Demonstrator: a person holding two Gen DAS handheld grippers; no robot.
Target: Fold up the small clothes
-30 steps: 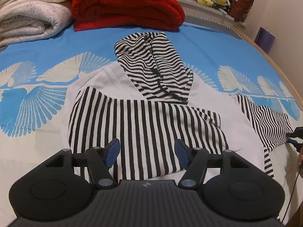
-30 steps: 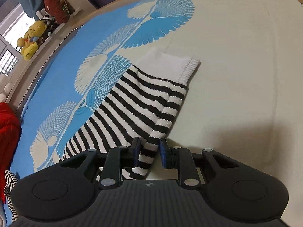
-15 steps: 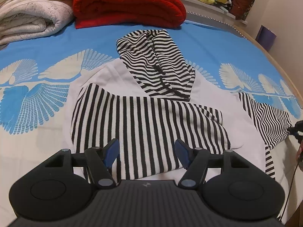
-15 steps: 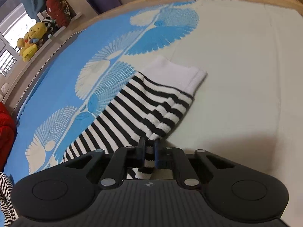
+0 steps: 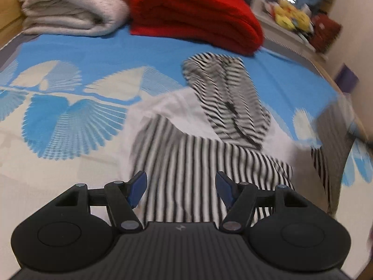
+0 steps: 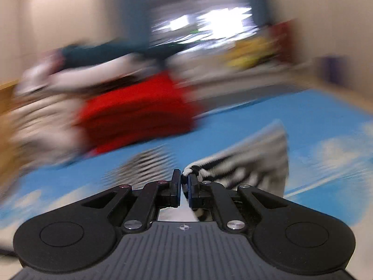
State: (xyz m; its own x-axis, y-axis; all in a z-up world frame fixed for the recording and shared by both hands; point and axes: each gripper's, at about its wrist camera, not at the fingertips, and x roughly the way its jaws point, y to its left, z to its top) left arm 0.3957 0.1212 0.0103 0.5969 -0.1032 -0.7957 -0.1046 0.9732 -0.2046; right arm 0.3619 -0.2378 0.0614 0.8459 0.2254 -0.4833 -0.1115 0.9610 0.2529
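Note:
A small black-and-white striped hoodie (image 5: 198, 163) lies flat on the bed, its hood (image 5: 228, 102) towards the folded blankets. My left gripper (image 5: 180, 186) is open and empty, just above the hoodie's lower hem. My right gripper (image 6: 184, 182) is shut on the striped sleeve (image 6: 251, 163) and holds it lifted off the bed; the sleeve hangs to the right of the fingers. The right wrist view is heavily blurred. In the left wrist view the raised sleeve (image 5: 326, 154) shows blurred at the right.
A red folded blanket (image 5: 195, 16) and cream folded blankets (image 5: 70, 7) lie at the head of the bed. The sheet (image 5: 70, 121) is blue and white. Plush toys (image 5: 291, 18) sit on a ledge at the back right. The bed's wooden edge (image 5: 326, 77) runs along the right.
My right gripper closed on the sleeve, lifted it off the bed and swung round towards the blankets. My left gripper stayed open and shifted slightly left over the hem.

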